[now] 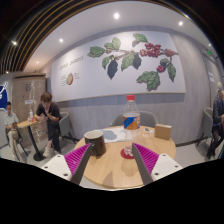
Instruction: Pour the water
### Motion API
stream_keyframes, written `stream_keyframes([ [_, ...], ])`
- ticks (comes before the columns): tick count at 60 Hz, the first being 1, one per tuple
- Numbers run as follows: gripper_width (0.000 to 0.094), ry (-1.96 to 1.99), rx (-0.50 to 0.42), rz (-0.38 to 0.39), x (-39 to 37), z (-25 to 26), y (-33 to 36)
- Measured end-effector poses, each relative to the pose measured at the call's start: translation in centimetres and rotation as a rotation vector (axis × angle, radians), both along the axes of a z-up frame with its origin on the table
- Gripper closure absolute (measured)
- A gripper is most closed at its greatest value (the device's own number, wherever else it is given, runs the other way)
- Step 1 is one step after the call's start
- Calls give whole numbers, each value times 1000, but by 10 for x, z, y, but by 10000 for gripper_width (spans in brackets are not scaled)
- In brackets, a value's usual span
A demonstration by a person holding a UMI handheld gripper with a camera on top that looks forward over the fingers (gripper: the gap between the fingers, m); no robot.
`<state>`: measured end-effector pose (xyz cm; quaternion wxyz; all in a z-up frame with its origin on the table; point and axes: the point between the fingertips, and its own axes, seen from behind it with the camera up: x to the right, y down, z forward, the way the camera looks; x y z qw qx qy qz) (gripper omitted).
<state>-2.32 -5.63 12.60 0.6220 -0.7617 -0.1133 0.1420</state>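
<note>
A clear plastic water bottle point(130, 113) with a red cap and red label stands upright at the far side of a round wooden table point(112, 163). A dark brown mug point(95, 141) stands on the table, left of the bottle and just beyond the left fingertip. A small clear glass point(128, 147) stands on a red coaster in front of the bottle, just beyond the right fingertip. My gripper point(111, 160) is open and empty, its two fingers with magenta pads point(146, 157) spread wide above the near part of the table.
A cardboard box point(163, 131) sits on the table at the right. A person point(47, 112) sits at another table at the left, with chairs around. A wall mural of leaves and berries is behind. Another person is partly seen far right.
</note>
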Motion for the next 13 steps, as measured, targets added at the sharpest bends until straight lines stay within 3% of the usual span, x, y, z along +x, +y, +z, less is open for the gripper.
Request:
stream_keyframes([
  [13,81,16,-13,42,-8,5,-48],
])
